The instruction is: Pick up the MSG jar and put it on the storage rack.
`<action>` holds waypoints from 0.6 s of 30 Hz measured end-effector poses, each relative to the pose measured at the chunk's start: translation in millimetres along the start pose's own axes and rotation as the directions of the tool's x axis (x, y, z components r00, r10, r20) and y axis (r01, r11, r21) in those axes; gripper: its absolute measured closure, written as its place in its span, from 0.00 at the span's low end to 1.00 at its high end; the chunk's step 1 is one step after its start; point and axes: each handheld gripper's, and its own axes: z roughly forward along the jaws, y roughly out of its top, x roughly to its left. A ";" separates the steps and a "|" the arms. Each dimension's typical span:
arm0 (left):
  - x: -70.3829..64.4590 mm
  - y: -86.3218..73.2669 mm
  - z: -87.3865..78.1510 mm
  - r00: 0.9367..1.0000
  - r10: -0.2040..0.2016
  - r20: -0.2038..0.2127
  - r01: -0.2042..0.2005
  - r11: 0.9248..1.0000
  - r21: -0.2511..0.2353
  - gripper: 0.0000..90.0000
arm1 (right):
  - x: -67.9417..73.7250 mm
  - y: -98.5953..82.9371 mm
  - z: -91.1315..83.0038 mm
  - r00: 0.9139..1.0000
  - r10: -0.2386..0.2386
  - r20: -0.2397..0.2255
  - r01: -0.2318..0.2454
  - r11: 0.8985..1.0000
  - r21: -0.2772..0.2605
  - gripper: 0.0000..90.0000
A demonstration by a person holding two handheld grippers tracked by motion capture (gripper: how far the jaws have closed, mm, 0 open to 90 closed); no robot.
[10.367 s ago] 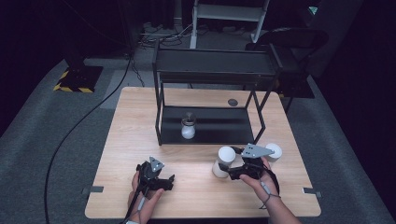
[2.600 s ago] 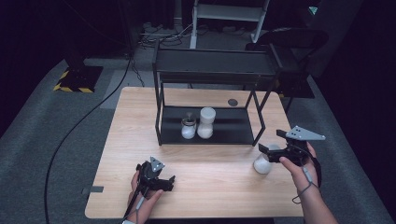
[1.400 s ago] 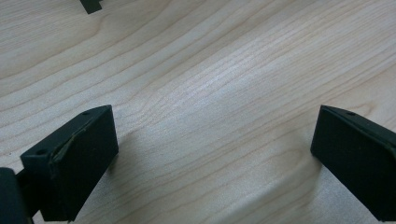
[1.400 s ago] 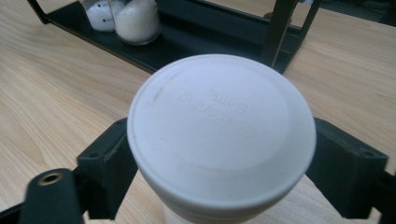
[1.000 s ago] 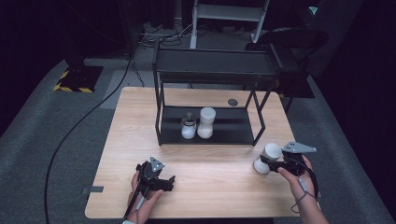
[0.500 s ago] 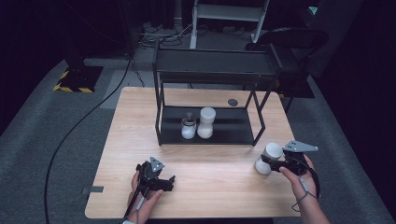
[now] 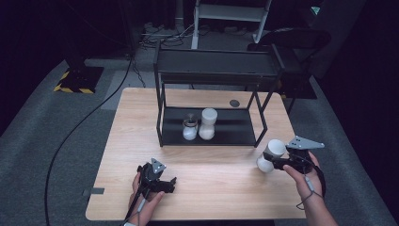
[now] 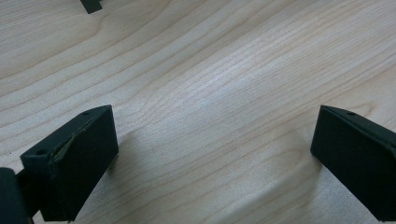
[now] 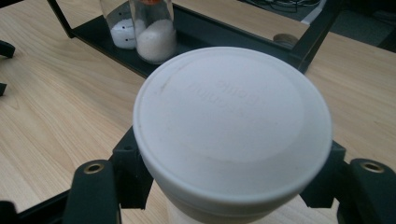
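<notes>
Three jars are showing in all. Two jars are standing side by side on the bottom shelf of one black rack (image 7: 256, 121): a small glass jar (image 7: 189, 129) and a taller white-lidded jar (image 7: 207, 124). One more white-lidded jar (image 7: 269, 155) is sitting between the jaws of the right gripper (image 7: 277, 162). Two grippers are showing, and the left gripper (image 7: 162, 184) is carrying nothing. One wooden table (image 7: 221, 183) is lying under it all, and one small dark disc (image 7: 234, 103) is resting on it.

R claw (image 7: 277, 157) lifted white jar (image 7: 270, 155), tilted
</notes>
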 end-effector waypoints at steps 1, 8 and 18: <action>0.0 0.0 0.0 1.000 -0.001 0.000 0.001 1.000 0.000 0.01 | 0.1 1.6 -0.6 1.000 -0.004 0.000 0.004 1.000 -0.003 0.37; -0.1 -0.1 0.0 1.000 -0.001 0.000 0.001 1.000 0.000 0.01 | 1.2 12.4 -4.8 1.000 -0.016 -0.004 0.016 1.000 -0.014 0.37; -0.4 -0.2 0.0 1.000 -0.002 -0.001 0.002 1.000 -0.001 0.01 | 1.2 30.5 -6.5 0.999 -0.033 -0.009 0.033 0.999 -0.020 0.37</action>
